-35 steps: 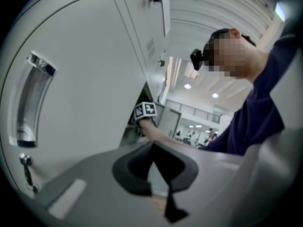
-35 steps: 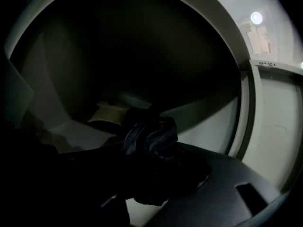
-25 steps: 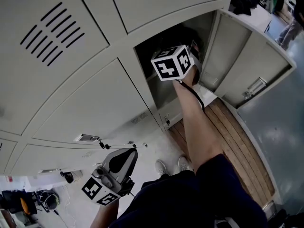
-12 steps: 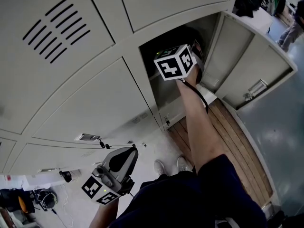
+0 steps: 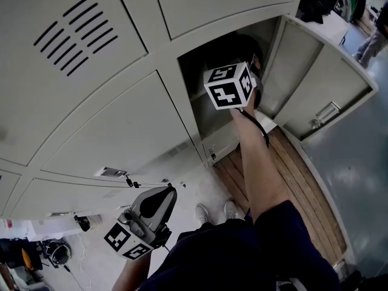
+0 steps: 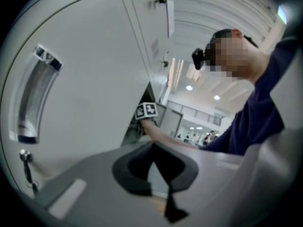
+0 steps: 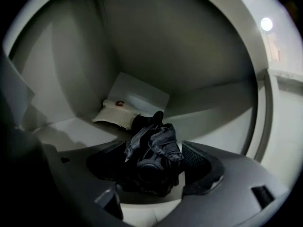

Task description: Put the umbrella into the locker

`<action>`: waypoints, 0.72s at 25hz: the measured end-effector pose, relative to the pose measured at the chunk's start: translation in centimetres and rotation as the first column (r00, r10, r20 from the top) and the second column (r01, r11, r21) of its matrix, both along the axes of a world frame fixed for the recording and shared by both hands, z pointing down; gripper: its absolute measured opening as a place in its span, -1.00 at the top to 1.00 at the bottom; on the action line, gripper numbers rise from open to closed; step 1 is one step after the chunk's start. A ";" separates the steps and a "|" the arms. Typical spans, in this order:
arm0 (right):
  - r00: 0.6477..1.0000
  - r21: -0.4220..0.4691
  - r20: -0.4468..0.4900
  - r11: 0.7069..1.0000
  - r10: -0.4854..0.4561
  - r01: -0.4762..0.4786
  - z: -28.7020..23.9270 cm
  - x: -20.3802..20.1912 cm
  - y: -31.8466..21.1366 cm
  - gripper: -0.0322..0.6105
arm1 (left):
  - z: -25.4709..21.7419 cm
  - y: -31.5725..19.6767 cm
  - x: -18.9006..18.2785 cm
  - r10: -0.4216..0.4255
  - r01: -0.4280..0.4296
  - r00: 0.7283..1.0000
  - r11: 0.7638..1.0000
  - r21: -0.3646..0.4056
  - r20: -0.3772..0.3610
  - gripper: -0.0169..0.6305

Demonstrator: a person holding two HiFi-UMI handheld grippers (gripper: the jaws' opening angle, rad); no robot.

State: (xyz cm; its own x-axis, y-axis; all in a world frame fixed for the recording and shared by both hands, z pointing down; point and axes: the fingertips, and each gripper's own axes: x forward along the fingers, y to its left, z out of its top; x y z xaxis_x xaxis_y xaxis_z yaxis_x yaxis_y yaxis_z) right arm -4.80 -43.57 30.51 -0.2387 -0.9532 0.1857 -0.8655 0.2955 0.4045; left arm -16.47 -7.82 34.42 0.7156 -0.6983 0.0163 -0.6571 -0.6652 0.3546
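Note:
The black folded umbrella (image 7: 154,152) lies on the floor of the open locker compartment (image 5: 200,71), its crumpled fabric pointing inward. My right gripper (image 7: 151,167) reaches into that compartment. Its jaws have just been opening and now stand wide on either side of the umbrella, the right pad (image 7: 201,162) clear of it. From the head view only the right gripper's marker cube (image 5: 229,86) and the forearm show; the umbrella is hidden. My left gripper (image 5: 162,196) hangs low beside closed locker doors, shut and holding nothing.
A white folded paper (image 7: 120,112) lies at the back of the compartment. The locker's door (image 5: 315,83) stands swung open to the right. A wooden floor strip (image 5: 303,180) runs below, and the person's shoes (image 5: 206,213) stand near the lockers. Bags (image 5: 54,253) lie at the lower left.
The right gripper's marker cube has shifted slightly right and down at the locker's mouth. The left gripper has not moved.

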 end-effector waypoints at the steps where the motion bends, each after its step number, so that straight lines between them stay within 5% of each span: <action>1: 1.000 0.007 0.001 1.000 -0.001 0.001 -0.1 0.0 0.2 -0.11 | 0.0 0.0 0.1 0.000 0.000 1.000 1.000 0.000 0.001 0.94; 18: 0.998 0.101 0.031 0.993 -0.057 0.053 -1.9 1.7 7.1 -0.11 | -0.1 1.1 2.5 0.016 -0.016 1.000 1.000 0.007 0.000 0.94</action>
State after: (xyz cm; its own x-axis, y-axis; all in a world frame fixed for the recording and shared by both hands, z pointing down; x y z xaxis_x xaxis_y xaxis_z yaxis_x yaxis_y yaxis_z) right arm -3.11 -36.46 28.60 -0.2956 -0.9519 0.0808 -0.8627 0.3023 0.4055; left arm -14.01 -6.75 34.34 0.7267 -0.6868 0.0109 -0.6462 -0.6782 0.3499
